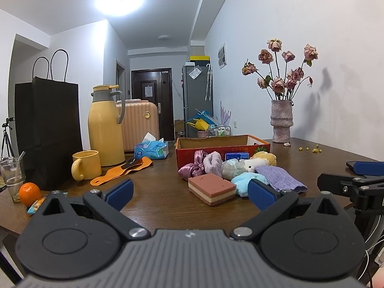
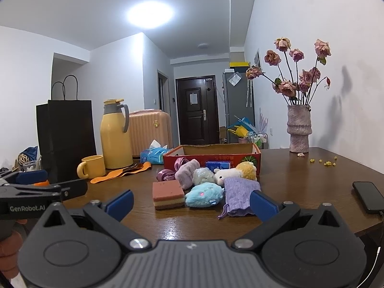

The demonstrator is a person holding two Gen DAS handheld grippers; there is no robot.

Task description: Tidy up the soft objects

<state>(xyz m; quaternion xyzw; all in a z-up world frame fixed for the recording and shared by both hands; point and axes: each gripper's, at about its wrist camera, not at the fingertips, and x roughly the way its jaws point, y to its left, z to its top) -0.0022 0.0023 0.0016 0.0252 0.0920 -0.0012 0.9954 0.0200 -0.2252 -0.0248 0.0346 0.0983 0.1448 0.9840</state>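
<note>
A pile of soft things lies on the wooden table in front of a red cardboard box (image 1: pixel 216 150) (image 2: pixel 211 154): a layered pink sponge (image 1: pixel 211 189) (image 2: pixel 168 194), a light blue plush (image 1: pixel 247 182) (image 2: pixel 204 195), a purple knit pouch (image 1: pixel 282 178) (image 2: pixel 241 193), a lilac scrunchie (image 1: pixel 213 163) (image 2: pixel 186 174), a satin bow (image 1: pixel 193 168), a white plush (image 2: pixel 226 174) and a yellow plush (image 2: pixel 247 169). My left gripper (image 1: pixel 189 193) is open, just short of the sponge. My right gripper (image 2: pixel 192 202) is open, just short of the sponge and blue plush.
At the left stand a yellow thermos (image 1: pixel 105 126), yellow mug (image 1: pixel 86 165), black paper bag (image 1: pixel 48 132), glass (image 1: pixel 12 177), orange (image 1: pixel 30 193), tissue pack (image 1: pixel 151 150) and an orange strap (image 1: pixel 122 170). A vase of roses (image 1: pixel 282 120) stands back right. A phone (image 2: pixel 368 196) lies at the right.
</note>
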